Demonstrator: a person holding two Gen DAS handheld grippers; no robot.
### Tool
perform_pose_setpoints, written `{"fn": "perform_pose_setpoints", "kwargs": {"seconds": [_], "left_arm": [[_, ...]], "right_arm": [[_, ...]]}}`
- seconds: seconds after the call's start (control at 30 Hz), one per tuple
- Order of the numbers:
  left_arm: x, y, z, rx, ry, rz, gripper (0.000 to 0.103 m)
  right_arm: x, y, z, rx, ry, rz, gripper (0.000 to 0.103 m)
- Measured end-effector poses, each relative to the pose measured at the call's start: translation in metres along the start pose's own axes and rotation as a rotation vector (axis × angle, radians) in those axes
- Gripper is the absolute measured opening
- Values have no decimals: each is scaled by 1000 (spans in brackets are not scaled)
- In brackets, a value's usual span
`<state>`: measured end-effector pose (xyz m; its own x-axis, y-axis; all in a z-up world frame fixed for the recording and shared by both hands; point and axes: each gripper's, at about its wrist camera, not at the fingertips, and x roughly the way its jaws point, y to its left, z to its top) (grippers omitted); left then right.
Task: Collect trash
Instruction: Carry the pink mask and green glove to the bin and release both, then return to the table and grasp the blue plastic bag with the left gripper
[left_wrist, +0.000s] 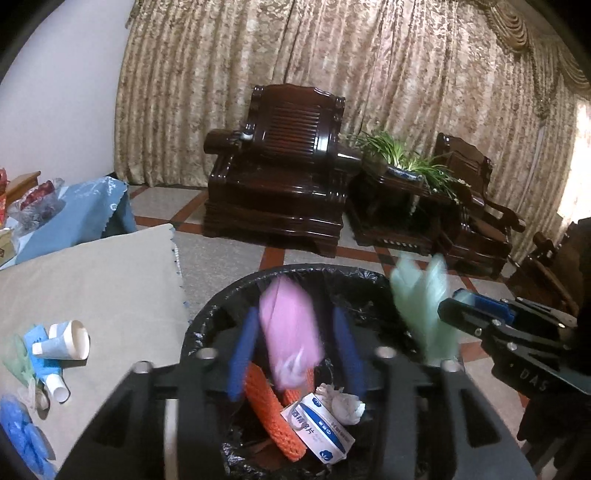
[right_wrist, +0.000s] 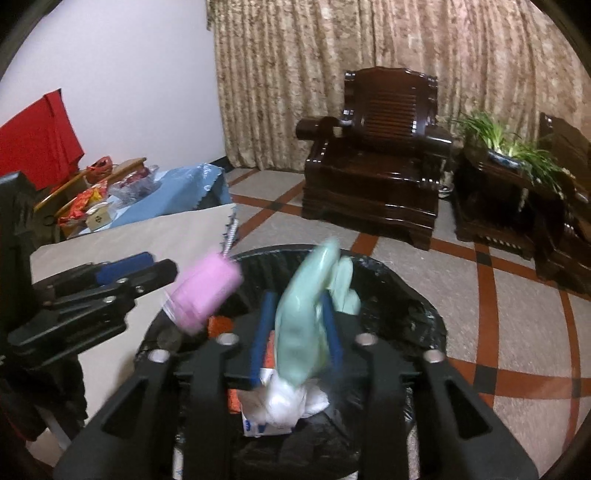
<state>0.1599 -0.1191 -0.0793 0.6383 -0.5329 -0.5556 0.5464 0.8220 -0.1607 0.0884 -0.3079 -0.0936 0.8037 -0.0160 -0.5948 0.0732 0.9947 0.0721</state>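
Left tongs (left_wrist: 295, 347) open; pink wrapper (left_wrist: 288, 332) above bin (left_wrist: 207, 317).

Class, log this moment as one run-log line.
left gripper: open, pink bag between fingers | right gripper: green bag between fingers | both over bin | cups on table

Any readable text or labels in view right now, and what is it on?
"DAS": raised letters on the right gripper body, seen in the left wrist view.
Blue Chinese print on the white box in the trash bin: too blurred to read.
Marks on the cardboard box: too small to read.
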Motion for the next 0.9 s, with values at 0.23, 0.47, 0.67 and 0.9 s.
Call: {"fn": "perform_pose_setpoints", "kwargs": {"seconds": [0.23, 0.47, 0.67, 0.9], "left_arm": [[-13, 9, -2, -15, -20, 54, 84], [-56, 38, -4, -59, -69, 138, 97], [-101, 70, -14, -98, -108, 246, 97], [-141, 117, -34, -167, -121, 381, 97]], "right_arm": [[-11, -2, 1, 26, -36, -28, 82], [-29, 22, 7, 20, -54, 11, 98], [-29, 61, 11, -12, -59, 78, 98], [-16, 116, 13, -65, -55, 163, 98]]}}
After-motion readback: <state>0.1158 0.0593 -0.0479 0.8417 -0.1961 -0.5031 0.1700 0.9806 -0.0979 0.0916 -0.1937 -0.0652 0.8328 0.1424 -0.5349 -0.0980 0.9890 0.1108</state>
